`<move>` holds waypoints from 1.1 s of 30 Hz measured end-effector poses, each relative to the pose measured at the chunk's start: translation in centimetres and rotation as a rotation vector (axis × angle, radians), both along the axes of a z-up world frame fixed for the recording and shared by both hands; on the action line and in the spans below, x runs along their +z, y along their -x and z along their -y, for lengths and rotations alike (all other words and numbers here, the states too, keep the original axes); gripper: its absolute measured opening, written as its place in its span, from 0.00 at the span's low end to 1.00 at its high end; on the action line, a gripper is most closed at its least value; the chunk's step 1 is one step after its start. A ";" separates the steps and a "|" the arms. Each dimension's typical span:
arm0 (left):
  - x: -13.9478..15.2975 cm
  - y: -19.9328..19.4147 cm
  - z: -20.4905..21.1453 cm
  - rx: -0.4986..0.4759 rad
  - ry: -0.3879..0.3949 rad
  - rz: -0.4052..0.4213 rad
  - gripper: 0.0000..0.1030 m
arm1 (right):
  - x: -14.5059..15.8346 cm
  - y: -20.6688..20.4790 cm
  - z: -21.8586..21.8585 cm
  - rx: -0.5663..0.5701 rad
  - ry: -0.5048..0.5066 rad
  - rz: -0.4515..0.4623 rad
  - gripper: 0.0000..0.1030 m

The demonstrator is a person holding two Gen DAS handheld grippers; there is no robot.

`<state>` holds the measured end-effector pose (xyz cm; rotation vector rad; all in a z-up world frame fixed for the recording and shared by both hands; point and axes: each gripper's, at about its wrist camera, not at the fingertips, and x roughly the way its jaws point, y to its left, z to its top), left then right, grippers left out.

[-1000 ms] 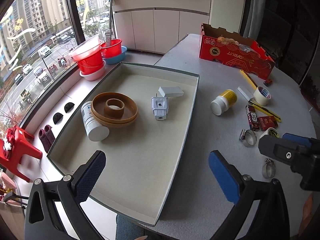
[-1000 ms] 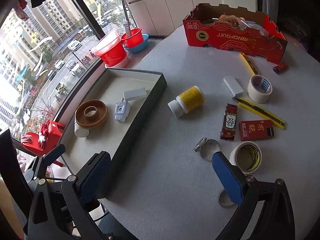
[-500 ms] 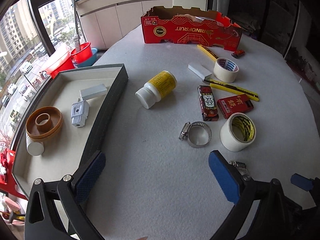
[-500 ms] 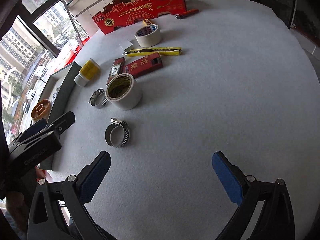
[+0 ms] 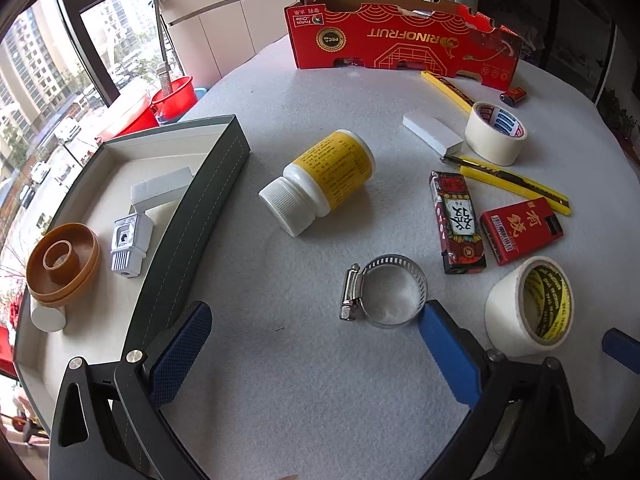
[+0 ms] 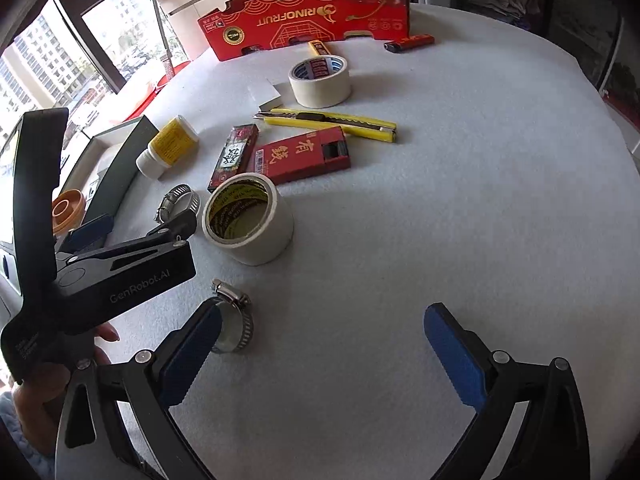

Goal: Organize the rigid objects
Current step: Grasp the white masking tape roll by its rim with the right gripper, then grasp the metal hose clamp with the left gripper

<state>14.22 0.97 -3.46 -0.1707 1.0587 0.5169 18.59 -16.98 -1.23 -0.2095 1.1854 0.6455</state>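
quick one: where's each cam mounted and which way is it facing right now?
Left wrist: on the left gripper, angled down over the table toward the tray, pill bottle and a hose clamp; both open blue-padded fingers show.
Right wrist: on the right gripper, looking across the table to the red fruit box; its open fingers, the left gripper's body and the person's fingers show.
Shared: pill bottle, yellow-lined tape roll, red fruit box, box cutter.

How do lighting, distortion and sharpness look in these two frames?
Left wrist view: daylight from the windows, soft shadows, strong fisheye bending the tray wall, hose clamp sharp. Right wrist view: same barrel distortion, dark vignetted corners, table evenly lit, no motion blur.
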 end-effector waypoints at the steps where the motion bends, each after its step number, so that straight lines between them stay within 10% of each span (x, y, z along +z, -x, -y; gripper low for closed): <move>1: 0.0 0.2 -0.3 0.009 0.010 0.001 1.00 | -0.1 -0.2 -0.7 0.022 0.012 0.016 0.99; 13: -0.3 0.4 -2.4 0.069 0.070 0.021 1.00 | -1.3 -1.4 -6.0 0.207 0.053 0.137 0.97; 19: -0.2 -0.5 -1.7 0.056 0.061 0.017 1.00 | -0.6 -1.1 -5.8 0.217 0.040 0.190 0.48; 33: -0.6 -2.7 -0.8 0.019 0.119 0.020 0.99 | 0.0 -0.7 -0.1 0.085 0.037 0.123 0.49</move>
